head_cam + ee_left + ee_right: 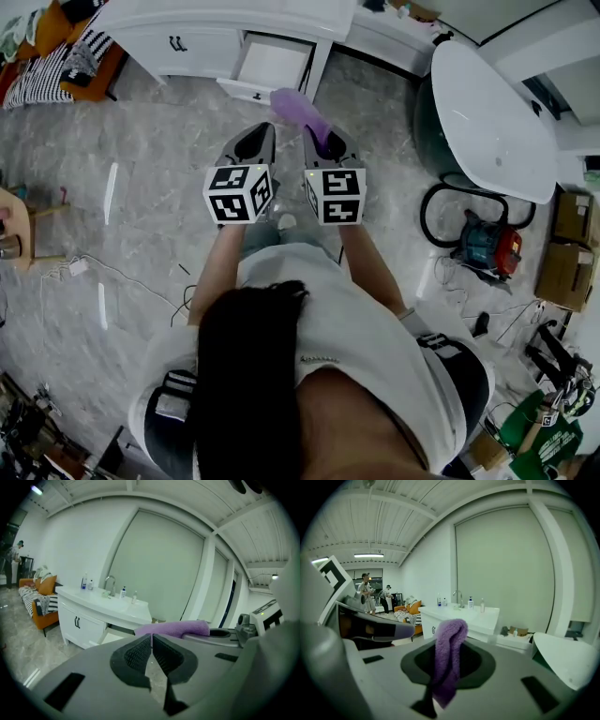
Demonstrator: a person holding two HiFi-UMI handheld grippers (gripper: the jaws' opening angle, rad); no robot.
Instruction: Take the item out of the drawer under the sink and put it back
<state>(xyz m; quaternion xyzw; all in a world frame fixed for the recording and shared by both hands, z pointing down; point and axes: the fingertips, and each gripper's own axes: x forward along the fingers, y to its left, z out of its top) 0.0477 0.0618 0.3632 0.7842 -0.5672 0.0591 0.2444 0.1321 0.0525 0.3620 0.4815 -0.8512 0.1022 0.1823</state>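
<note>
Head view: the person holds the 2 claws side by side above the grey floor (pixel 141 216), facing the white sink cabinet (pixel 187 42), whose drawer (pixel 270 64) stands open. The right claw (pixel 317 133) is clamped on a purple cloth (pixel 298 106), which sticks out past its jaws, in front of the drawer. The left claw (pixel 265 131) is closed, pads meeting, gripping nothing.
</note>
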